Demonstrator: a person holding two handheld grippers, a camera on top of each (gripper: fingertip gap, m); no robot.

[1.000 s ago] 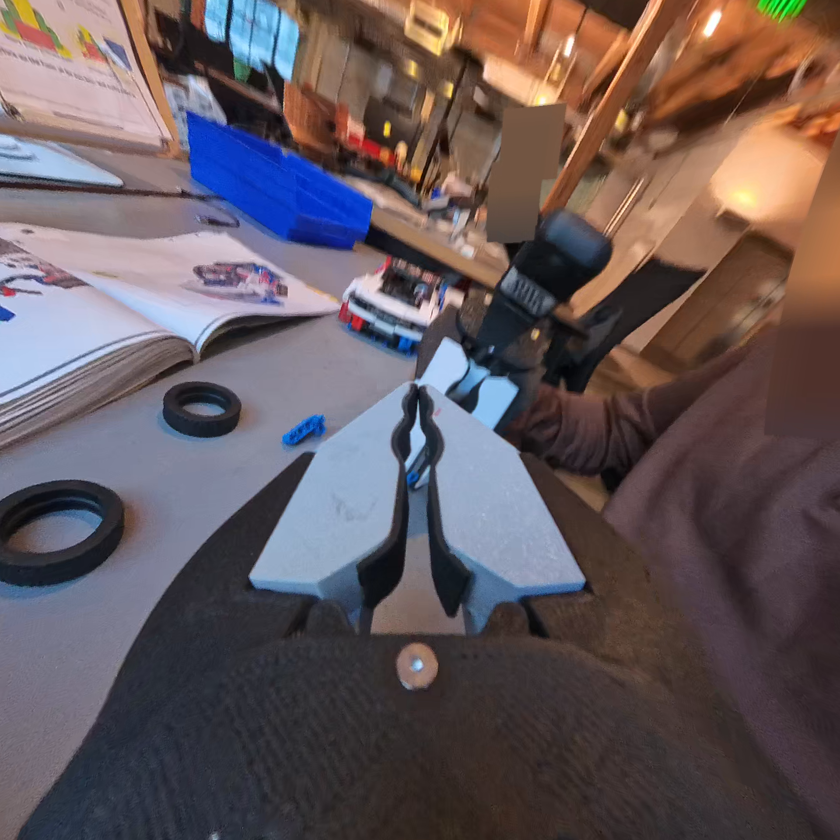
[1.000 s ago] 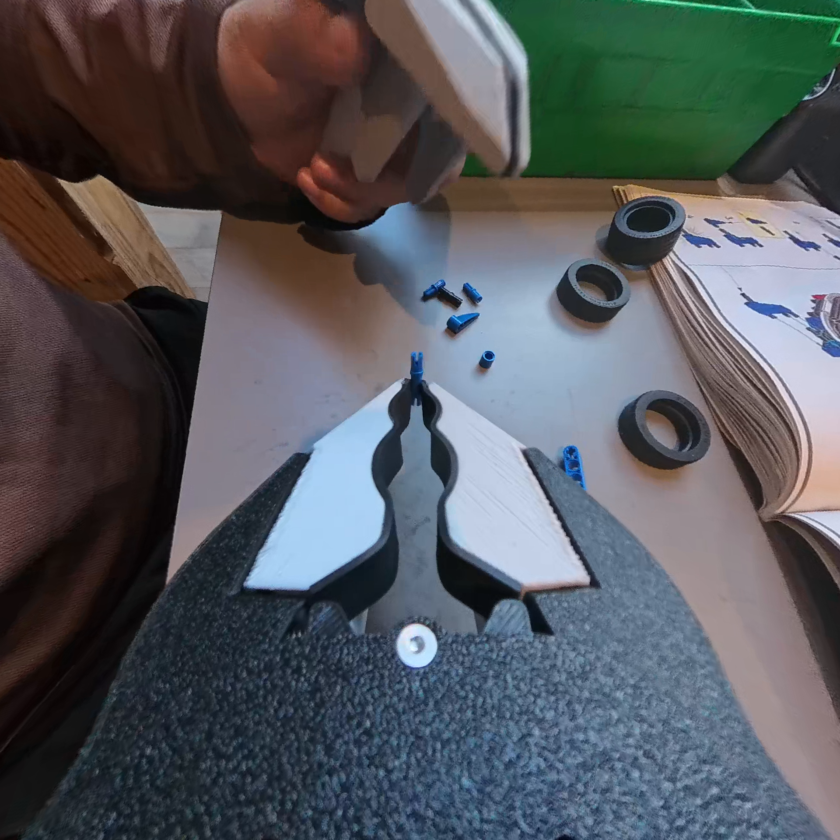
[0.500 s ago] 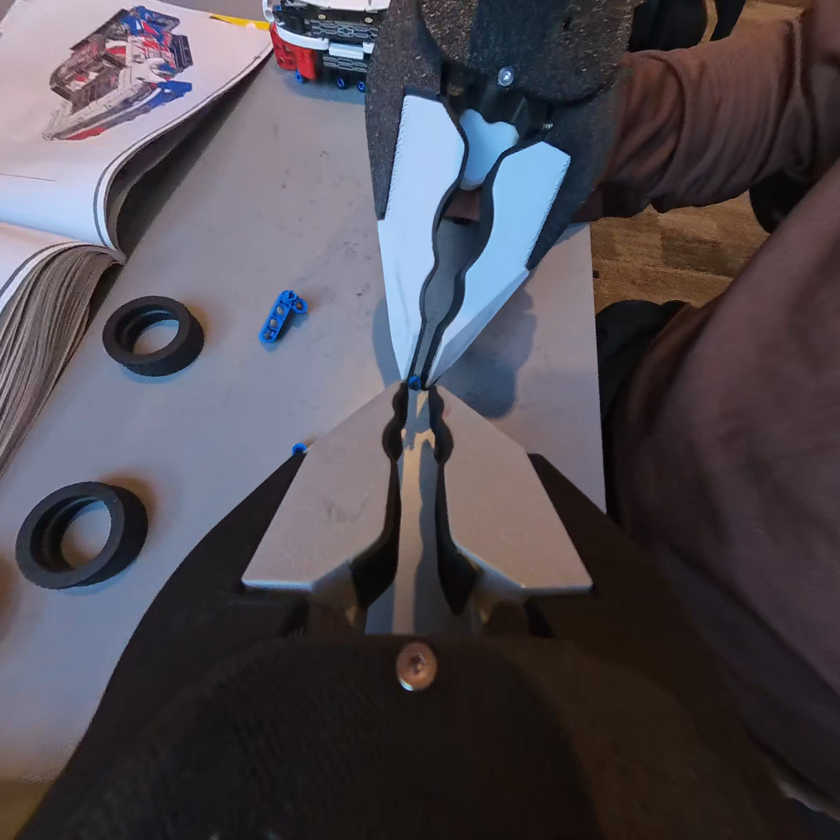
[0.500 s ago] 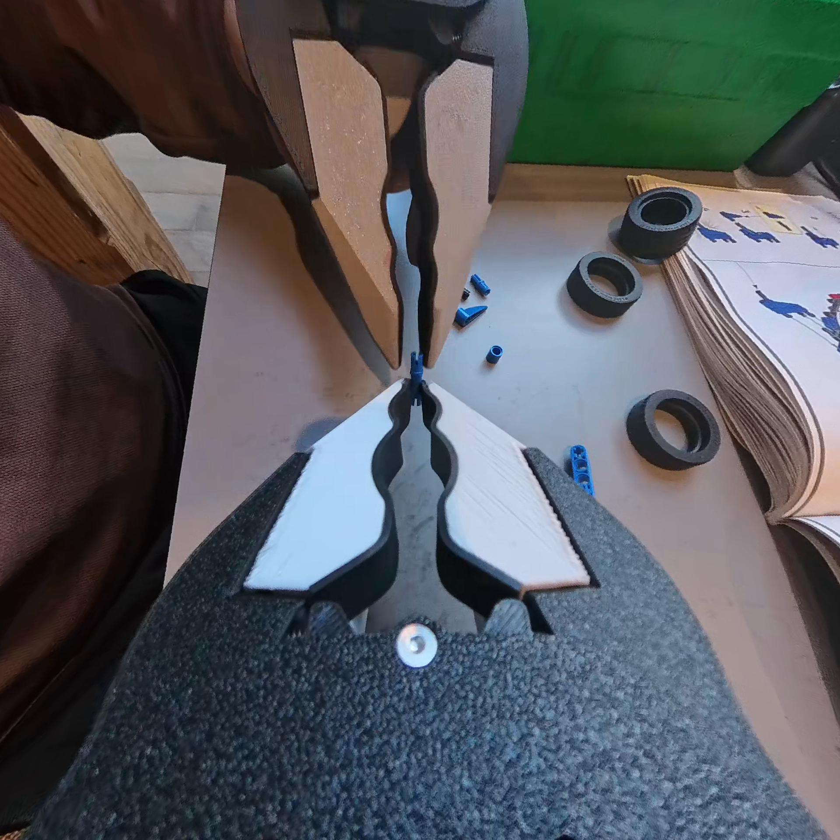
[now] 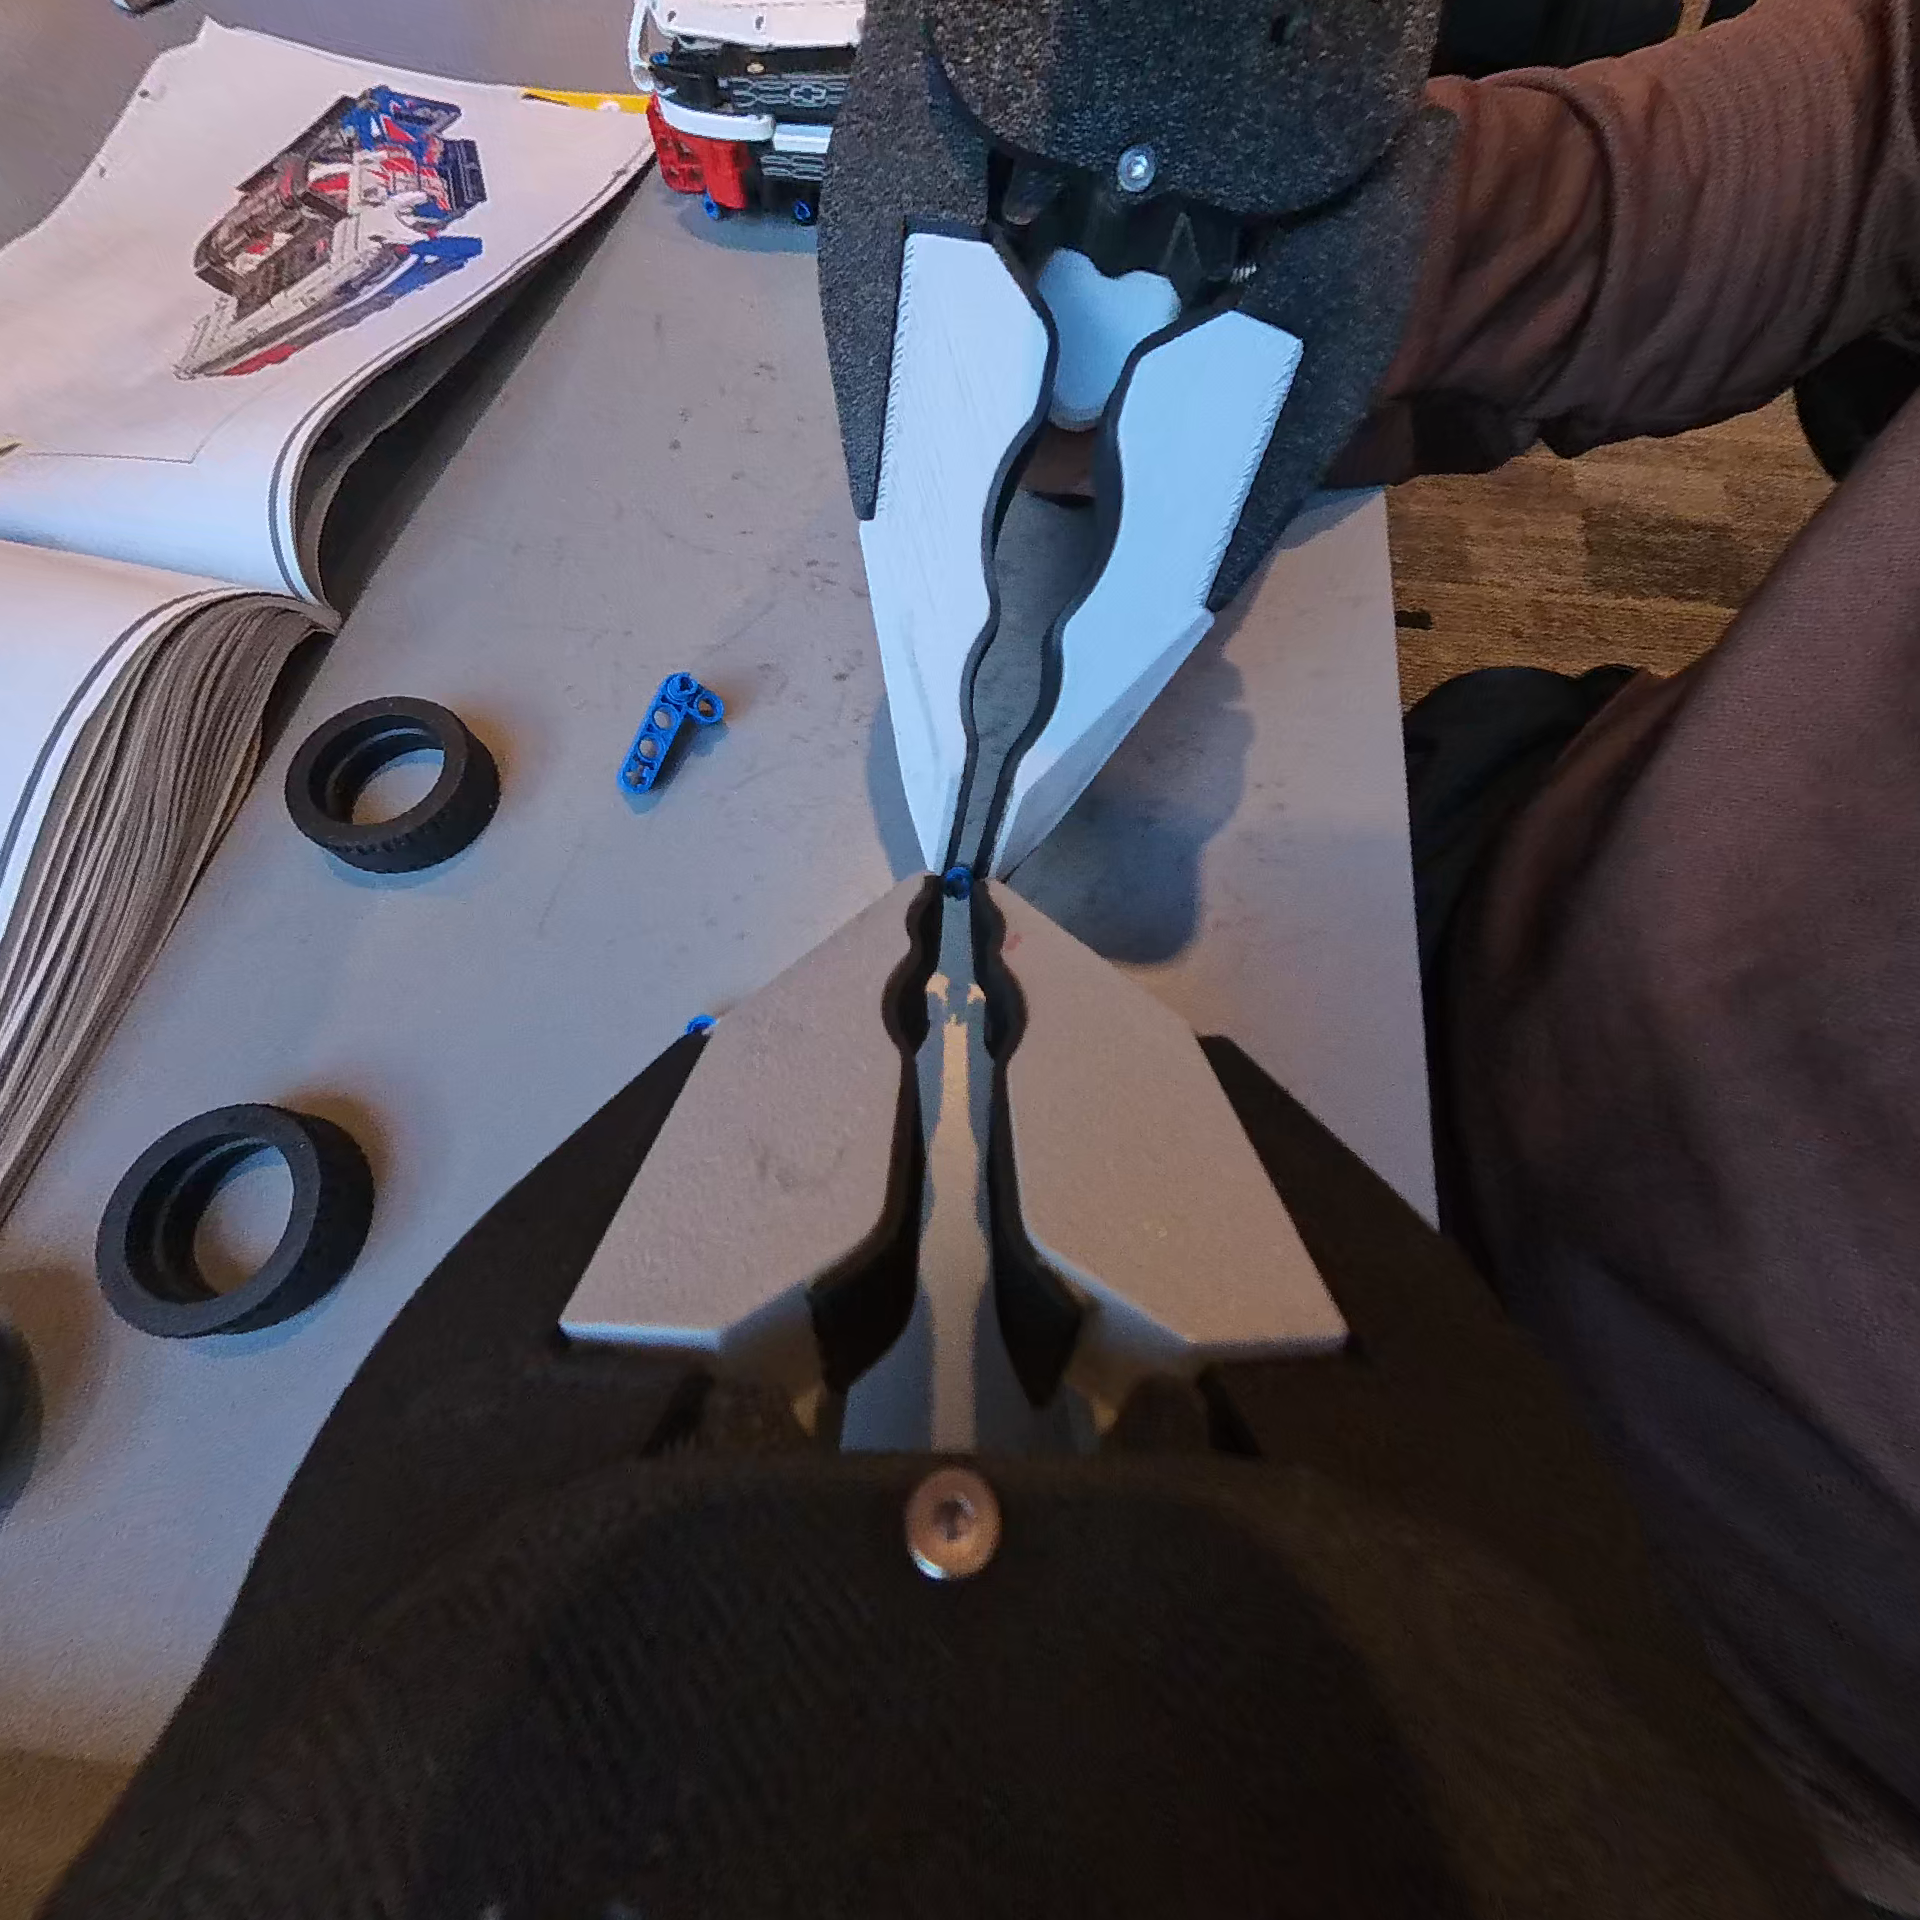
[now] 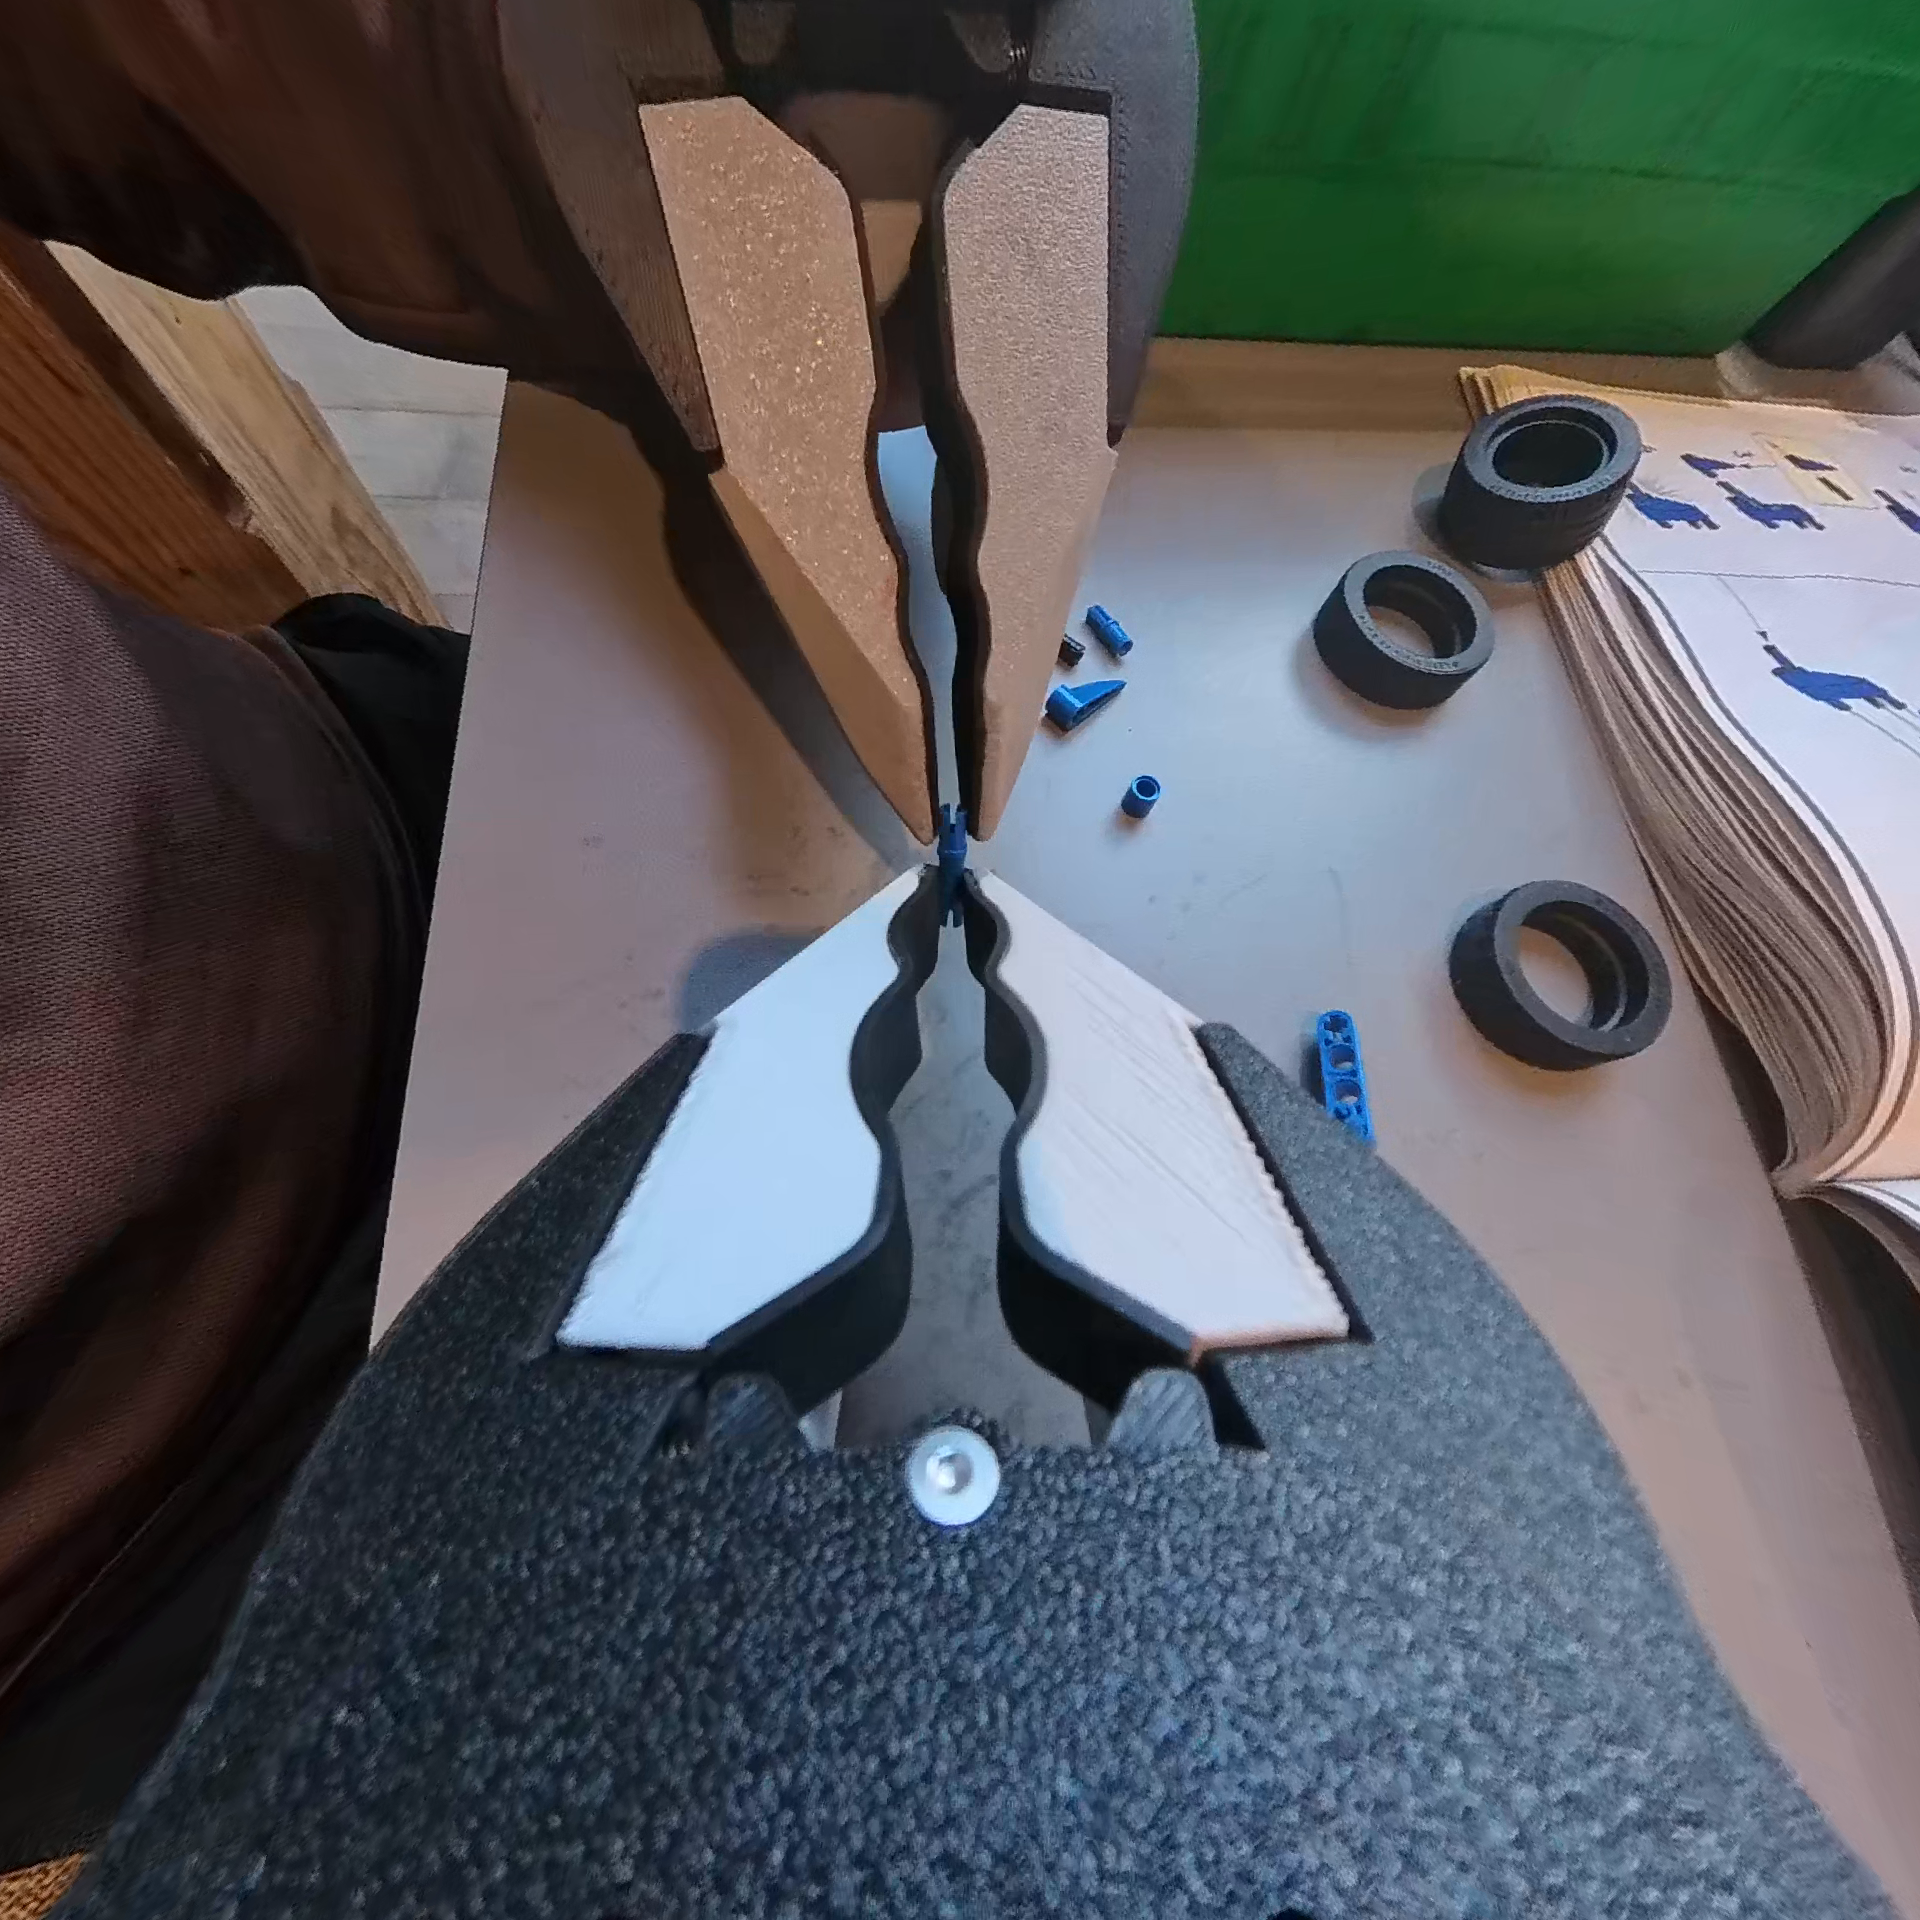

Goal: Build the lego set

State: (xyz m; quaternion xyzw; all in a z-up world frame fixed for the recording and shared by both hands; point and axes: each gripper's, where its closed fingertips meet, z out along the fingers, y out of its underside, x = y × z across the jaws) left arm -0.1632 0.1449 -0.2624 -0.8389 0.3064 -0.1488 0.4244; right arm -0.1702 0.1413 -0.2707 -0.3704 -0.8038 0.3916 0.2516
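Right gripper (image 6: 951, 883) pinched tight on a blue connector pin (image 6: 951, 868), pin sticking out toward 12 o'clock. Left gripper (image 6: 954, 826) meets it tip to tip from 12, jaws nearly together around the pin's far end; whether it truly bears on it, cannot tell. Likely a hand-over or regrip, held above the table (image 6: 1247, 935) so both tips can reach.

Right wrist view alone shows loose blue pins (image 6: 1086, 670) at 1 o'clock. Left wrist view alone shows the part-built car (image 5: 748, 135) at 11, beyond the open instruction book (image 5: 312, 312).
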